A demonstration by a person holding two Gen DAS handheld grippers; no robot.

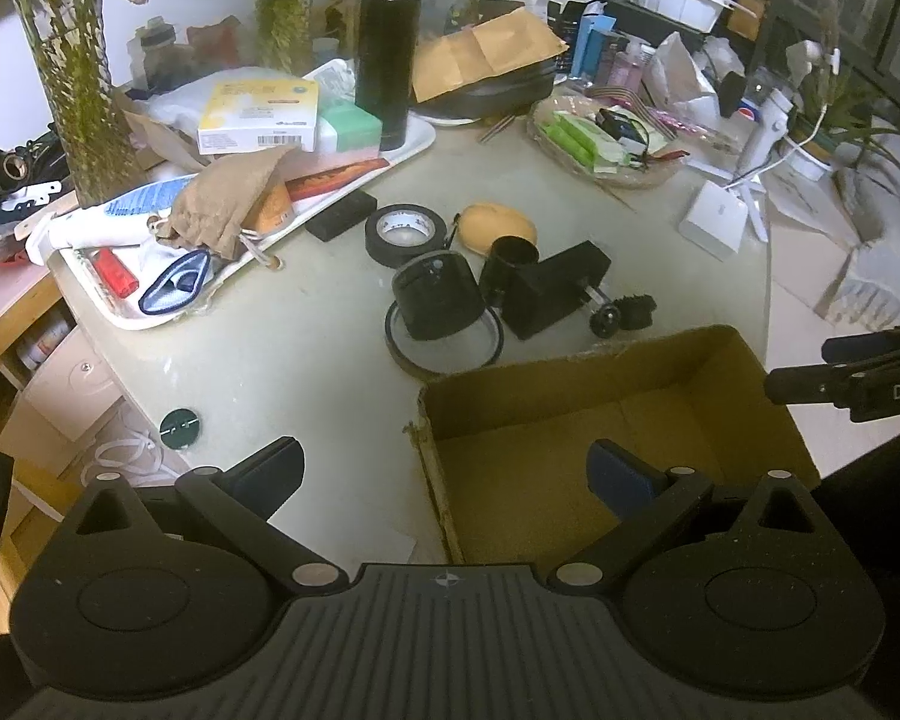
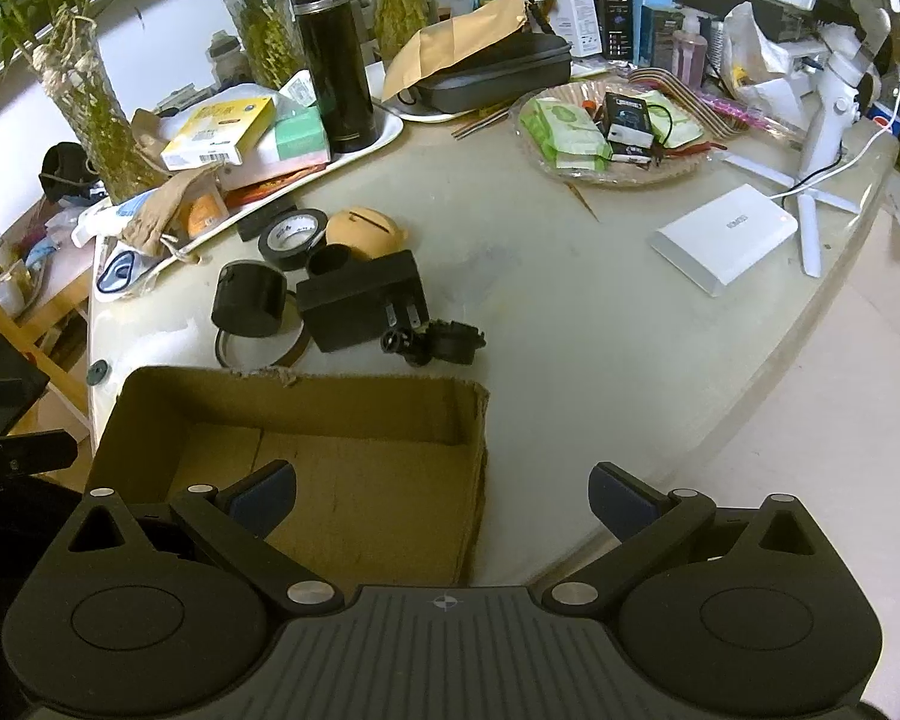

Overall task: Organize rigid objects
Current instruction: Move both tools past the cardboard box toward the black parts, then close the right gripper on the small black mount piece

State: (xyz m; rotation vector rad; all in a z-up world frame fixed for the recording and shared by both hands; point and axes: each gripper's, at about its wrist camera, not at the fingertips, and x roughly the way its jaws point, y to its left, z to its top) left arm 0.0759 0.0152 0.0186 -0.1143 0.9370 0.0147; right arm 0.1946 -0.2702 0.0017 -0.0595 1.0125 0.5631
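Crowding the pale table [image 2: 570, 312], clutter surrounds a cardboard box [image 2: 306, 414].

Brown cardboard box [image 2: 354, 420] on pale grey-green table [image 2: 570, 324]; black tape roll [image 2: 291, 237], tan-orange piggy bank [image 2: 369, 231], black flask [image 2: 333, 60], white box [image 2: 723, 234], yellow/white carton [image 1: 258, 114], red lighter [image 1: 114, 271].

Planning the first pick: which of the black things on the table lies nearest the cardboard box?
The thin black ring, lying flat just beyond the cardboard box. It sits under the black cylinder; the tape roll lies farther back.
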